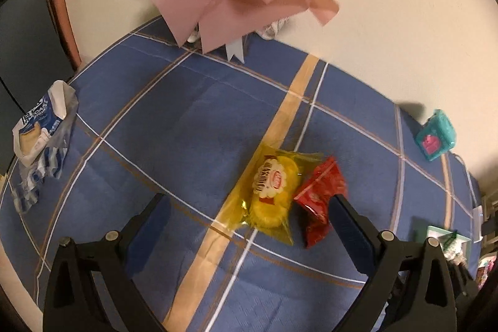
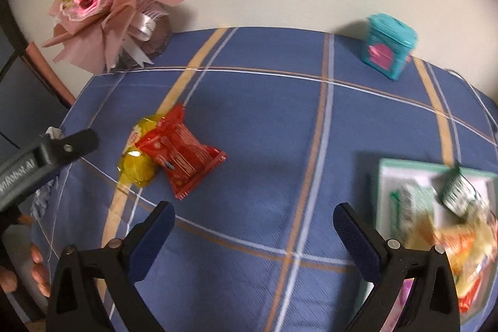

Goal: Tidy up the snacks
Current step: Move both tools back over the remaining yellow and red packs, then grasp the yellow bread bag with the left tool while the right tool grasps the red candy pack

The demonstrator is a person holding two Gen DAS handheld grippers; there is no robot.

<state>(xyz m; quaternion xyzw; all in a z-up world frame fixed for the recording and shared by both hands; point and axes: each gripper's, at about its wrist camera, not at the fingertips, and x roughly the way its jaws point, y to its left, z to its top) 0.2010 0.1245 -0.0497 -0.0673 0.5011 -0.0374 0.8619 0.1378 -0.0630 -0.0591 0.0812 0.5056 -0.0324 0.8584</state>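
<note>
Left hand-held gripper (image 1: pixel 249 204): released, jaws spread wide; hangs over the surface just short of the two loose snacks; its right finger tip overlaps the red packet's edge in the left wrist view, contact cannot be told.
Right hand-held gripper (image 2: pixel 253 215): released, jaws wide apart, nothing between them; over bare cloth between the loose snacks and the box.
Yellow snack pack (image 1: pixel 270 192): flat on the surface, mid-area, lying across the tan stripe.
Red snack packet (image 1: pixel 319 198): touching the yellow pack, partly overlapping it in the right wrist view.
Open box (image 2: pixel 381 192): near the right edge of the surface; green-rimmed, holds several packets, blurred.
Blue-and-white wrapper (image 1: pixel 40 126): at the left edge, opened and crumpled.
Teal tin (image 2: pixel 390 45): far edge, right side, upright against the wall.
Pink bouquet (image 2: pixel 105 5): far left corner, leaning on the wall.
Surface (image 2: pixel 249 120): covered with blue plaid cloth.
</note>
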